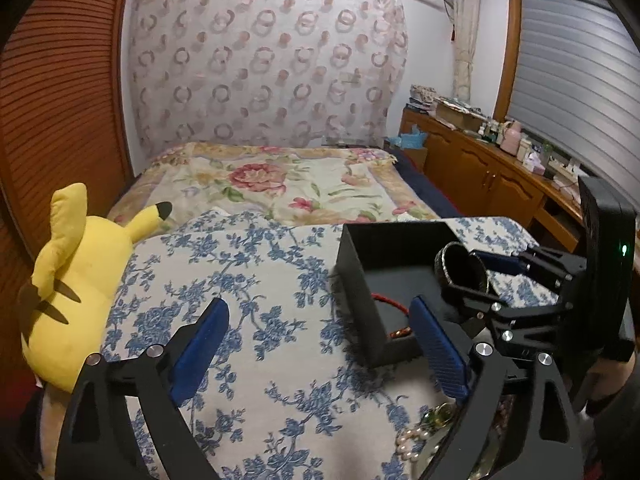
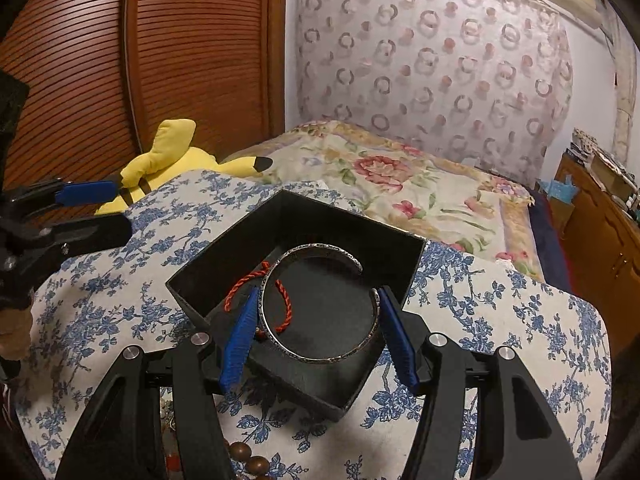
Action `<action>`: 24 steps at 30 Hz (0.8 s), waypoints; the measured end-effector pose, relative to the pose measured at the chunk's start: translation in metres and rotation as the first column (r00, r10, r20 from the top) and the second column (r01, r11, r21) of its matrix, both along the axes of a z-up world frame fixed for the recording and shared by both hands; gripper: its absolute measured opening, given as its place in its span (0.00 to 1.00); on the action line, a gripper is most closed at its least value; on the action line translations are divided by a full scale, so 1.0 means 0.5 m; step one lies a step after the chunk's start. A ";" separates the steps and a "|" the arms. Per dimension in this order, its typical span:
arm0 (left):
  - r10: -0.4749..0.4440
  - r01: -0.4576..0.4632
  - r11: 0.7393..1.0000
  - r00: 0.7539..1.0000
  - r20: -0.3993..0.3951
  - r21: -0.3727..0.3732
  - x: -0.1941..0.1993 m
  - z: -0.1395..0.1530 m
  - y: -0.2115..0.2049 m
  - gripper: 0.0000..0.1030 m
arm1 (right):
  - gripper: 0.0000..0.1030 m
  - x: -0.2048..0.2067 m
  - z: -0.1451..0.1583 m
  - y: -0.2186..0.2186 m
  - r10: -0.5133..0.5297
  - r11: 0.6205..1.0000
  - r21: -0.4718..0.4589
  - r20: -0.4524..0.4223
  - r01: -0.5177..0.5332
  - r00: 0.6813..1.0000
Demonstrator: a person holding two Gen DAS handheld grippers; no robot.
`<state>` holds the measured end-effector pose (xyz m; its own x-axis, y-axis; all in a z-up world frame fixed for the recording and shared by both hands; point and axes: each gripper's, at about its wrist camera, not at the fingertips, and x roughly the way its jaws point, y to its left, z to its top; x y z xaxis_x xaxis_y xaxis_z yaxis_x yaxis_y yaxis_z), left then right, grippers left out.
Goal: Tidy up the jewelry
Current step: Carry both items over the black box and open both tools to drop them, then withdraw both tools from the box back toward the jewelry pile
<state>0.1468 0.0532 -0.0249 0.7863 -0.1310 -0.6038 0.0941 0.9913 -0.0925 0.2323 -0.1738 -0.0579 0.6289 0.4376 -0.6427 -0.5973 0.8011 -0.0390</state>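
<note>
The right tool [image 2: 318, 330] is gripping a silver cuff bangle [image 2: 320, 304] across its width, one blue pad on each side, and is holding it above the open black box [image 2: 224, 264], which is sitting on a blue-flowered cloth [image 2: 500, 320] spread over the bed. The left tool [image 1: 320, 348] is standing wide with nothing between its pads, hanging just beside the box's near wall; its jaws are plainly parted and empty.

Inside the box, a red braided cord bracelet [image 2: 256, 288] is already lying on the floor toward the left wall. Outside the box, near its front corner, a string of pearls [image 1: 412, 440] and some brown wooden beads [image 2: 248, 458] are waiting on the cloth, so the sorting looks partly done.

The step in hand appears to be setting the bangle into the box. To do it well, the person should be lowering the bangle until it is nearly flat on the box floor, clear of the walls, and preferably beside the red cord rather than on it, to avoid tangling. Only then should the pads be easing apart, slowly, since a rigid metal cuff can spring or roll when released. The box is light and unanchored on soft fabric, so the free left tool could be steadying its wall.
</note>
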 end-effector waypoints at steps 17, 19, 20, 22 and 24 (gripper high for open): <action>-0.017 0.017 1.000 0.999 -0.052 0.001 -0.051 -0.048 0.004 0.92 | 0.61 -0.083 0.040 -0.055 -0.006 0.999 0.045 0.052 0.004 0.999; -0.026 0.026 1.000 0.998 -0.054 0.001 -0.065 -0.053 0.000 0.92 | 0.61 -0.111 0.041 -0.076 -0.018 0.999 0.049 0.056 0.016 0.998; -0.034 0.034 0.999 0.998 -0.057 -0.002 -0.073 -0.056 -0.003 0.92 | 0.61 -0.124 0.039 -0.087 -0.022 0.998 0.057 0.051 0.019 0.998; -0.046 0.046 0.999 0.997 -0.062 -0.004 -0.089 -0.062 -0.010 0.92 | 0.61 -0.150 0.033 -0.109 -0.026 0.998 0.061 0.044 0.023 0.999; -0.054 0.054 0.999 0.996 -0.065 -0.004 -0.102 -0.067 -0.017 0.92 | 0.61 -0.173 0.026 -0.125 -0.032 0.998 0.057 0.041 0.030 0.999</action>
<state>0.0956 0.0446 -0.0582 0.7369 -0.1735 -0.6534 0.1412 0.9847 -0.1022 0.1456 -0.2361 -0.0451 0.6684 0.4520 -0.5906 -0.5709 0.8209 -0.0179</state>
